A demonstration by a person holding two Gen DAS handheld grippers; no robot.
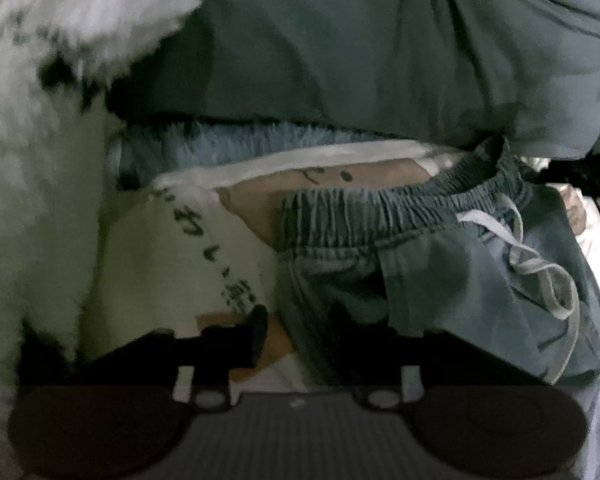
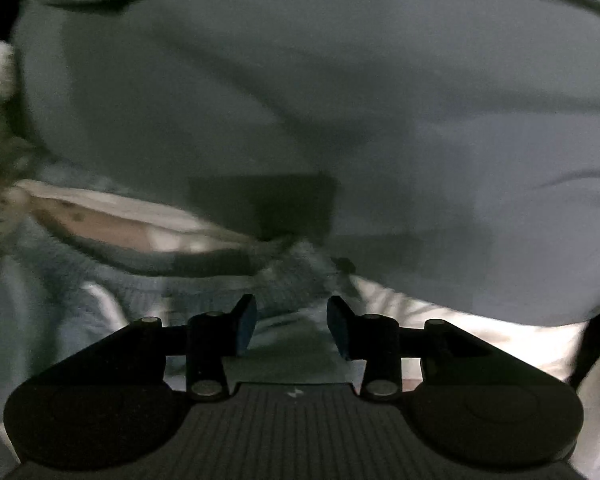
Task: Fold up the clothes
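My left gripper [image 1: 320,336] sits low against the pile, and I can see only one black finger [image 1: 258,330]; the other is under the blue-grey trousers [image 1: 440,280], so I cannot tell how far the jaws stand apart or whether they hold cloth. The trousers' elastic waistband [image 1: 400,204] runs across just ahead, its white drawstring [image 1: 540,272] looping down the right side. A fluffy white garment [image 1: 40,160] crowds my left edge, and a big grey-green garment [image 1: 360,60] fills the top, leaving little free room. A cream cloth with black lettering [image 1: 188,260] lies between. My right gripper [image 2: 292,326] stands open, empty, fingers well apart, with the same grey-green garment [image 2: 320,100] looming close above and a white cloth [image 2: 480,332] at its lower right edge
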